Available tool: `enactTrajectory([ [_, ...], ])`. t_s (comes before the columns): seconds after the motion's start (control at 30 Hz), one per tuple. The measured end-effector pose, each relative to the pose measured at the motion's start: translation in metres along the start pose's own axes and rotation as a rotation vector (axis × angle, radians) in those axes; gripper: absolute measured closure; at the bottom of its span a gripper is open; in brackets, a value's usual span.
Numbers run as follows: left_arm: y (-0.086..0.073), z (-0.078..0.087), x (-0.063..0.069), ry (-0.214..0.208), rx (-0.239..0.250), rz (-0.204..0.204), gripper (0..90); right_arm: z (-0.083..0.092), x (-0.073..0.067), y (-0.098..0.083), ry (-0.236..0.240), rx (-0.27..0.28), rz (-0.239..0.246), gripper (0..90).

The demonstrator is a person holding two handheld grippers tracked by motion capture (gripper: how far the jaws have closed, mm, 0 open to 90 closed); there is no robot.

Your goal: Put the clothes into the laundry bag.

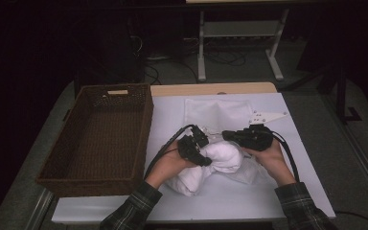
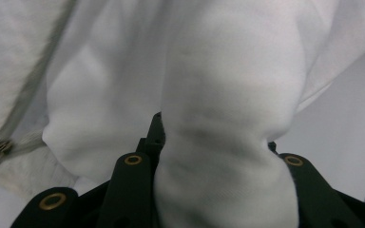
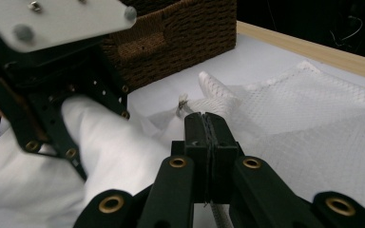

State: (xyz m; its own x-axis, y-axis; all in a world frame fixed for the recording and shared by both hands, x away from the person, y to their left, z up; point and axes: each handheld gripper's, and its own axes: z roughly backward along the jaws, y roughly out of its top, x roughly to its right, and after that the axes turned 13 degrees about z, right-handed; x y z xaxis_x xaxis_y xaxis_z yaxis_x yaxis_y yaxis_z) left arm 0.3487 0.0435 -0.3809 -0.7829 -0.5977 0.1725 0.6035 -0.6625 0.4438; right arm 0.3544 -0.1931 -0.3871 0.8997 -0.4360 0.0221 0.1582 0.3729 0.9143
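A rolled white cloth [image 1: 224, 156] lies at the middle of the table. My left gripper [image 1: 203, 155] is shut on it; in the left gripper view the cloth [image 2: 228, 95] bulges out between the jaws of that gripper [image 2: 214, 137]. A white mesh bag [image 1: 215, 112] lies flat behind it. My right gripper [image 1: 227, 135] is shut on the bag's zipper edge, and in the right gripper view its jaws [image 3: 208, 118] pinch the edge just below the zipper pull [image 3: 183, 102]. The mesh bag [image 3: 304, 109] spreads to the right there, and the cloth [image 3: 109, 147] sits left, under the left gripper [image 3: 52, 95].
A brown wicker basket [image 1: 143, 125] stands on the left of the table, its wall [image 3: 171, 38] close behind both grippers. White table surface [image 1: 249, 196] lies bare in front and to the right. A wooden edge [image 1: 211, 88] runs along the far side.
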Motion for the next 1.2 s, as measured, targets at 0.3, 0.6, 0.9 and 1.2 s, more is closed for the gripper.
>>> enactTrajectory([
  [0.3,-0.005,0.003,-0.022,0.054,0.015,0.083,62.2,0.003,-0.002,0.005,-0.006,0.016,0.003,88.5],
  [0.6,-0.004,-0.017,-0.018,0.094,0.005,0.079,60.7,-0.002,-0.01,0.013,0.012,0.025,0.014,88.5],
  [0.9,-0.003,-0.016,-0.025,0.067,0.066,0.13,60.2,-0.009,-0.016,0.013,0.026,-0.004,0.023,88.5],
  [1.2,-0.006,-0.023,-0.027,0.053,0.088,0.146,58.4,-0.019,-0.024,0.012,0.078,-0.016,0.008,88.4],
])
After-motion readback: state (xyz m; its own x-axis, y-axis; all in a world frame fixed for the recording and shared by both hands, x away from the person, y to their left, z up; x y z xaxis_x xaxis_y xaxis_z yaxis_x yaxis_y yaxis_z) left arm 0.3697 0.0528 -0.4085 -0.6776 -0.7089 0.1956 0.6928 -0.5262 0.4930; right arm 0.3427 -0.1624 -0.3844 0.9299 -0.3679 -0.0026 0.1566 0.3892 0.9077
